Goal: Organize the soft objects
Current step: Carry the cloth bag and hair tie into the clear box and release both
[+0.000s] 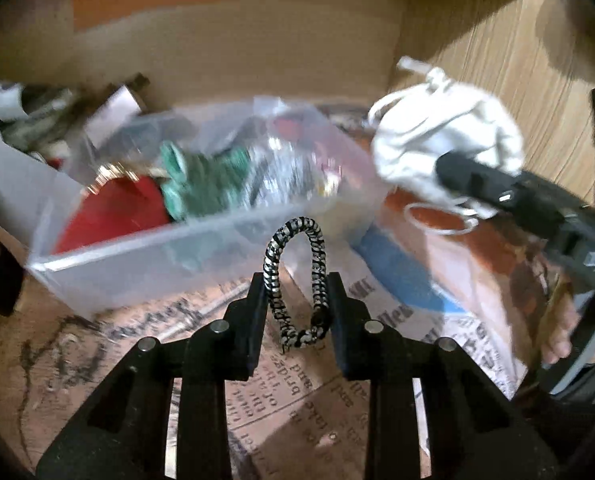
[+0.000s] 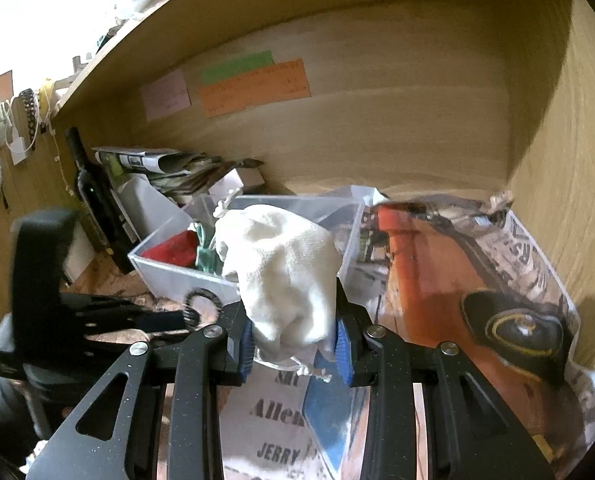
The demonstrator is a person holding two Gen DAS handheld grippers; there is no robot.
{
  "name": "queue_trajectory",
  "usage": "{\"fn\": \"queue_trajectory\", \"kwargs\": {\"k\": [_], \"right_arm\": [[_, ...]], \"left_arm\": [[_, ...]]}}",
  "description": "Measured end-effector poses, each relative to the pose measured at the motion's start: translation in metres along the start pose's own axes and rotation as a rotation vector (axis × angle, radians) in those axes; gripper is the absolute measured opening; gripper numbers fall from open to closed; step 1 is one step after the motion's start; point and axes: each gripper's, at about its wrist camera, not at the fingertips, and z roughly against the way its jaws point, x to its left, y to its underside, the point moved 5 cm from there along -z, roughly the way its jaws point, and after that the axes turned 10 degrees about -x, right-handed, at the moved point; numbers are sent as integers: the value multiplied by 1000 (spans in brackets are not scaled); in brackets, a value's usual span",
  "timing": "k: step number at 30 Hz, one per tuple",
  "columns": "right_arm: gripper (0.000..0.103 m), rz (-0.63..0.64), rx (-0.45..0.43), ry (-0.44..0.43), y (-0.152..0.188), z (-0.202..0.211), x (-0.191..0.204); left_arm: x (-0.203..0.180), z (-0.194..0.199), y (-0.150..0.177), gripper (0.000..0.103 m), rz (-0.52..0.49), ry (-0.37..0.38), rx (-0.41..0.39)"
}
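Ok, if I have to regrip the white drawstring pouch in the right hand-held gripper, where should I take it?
Probably the bunched lower body of the white drawstring pouch, where the right hand-held gripper pinches it now, coming from below. The cloth is thick there; the thin drawstring dangling underneath would likely slip.

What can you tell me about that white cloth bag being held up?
The white cloth bag looks like soft, crumpled cotton with a thin white drawstring dangling beneath it. The right gripper is shut on it, pinching its lower part between blue-padded fingers, so it bulges upward, lifted off the newspaper. It hangs just in front of the clear plastic box, not inside it, and seems to touch only the gripper.
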Motion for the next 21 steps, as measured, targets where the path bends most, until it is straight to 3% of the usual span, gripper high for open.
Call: {"fn": "queue_trajectory", "kwargs": {"k": [7,11,21], "right_arm": [[30,40,-39,-4,-26,-18,9],[30,57,-48,-4,-38,-33,13],[30,86,35,-18,-38,-91,23]], "left_arm": [[27,43,-35,29,27,-51,-124],[43,41,-57,29,53,-92,-159],[82,-5,-69,29,109,-158,-109]]}}
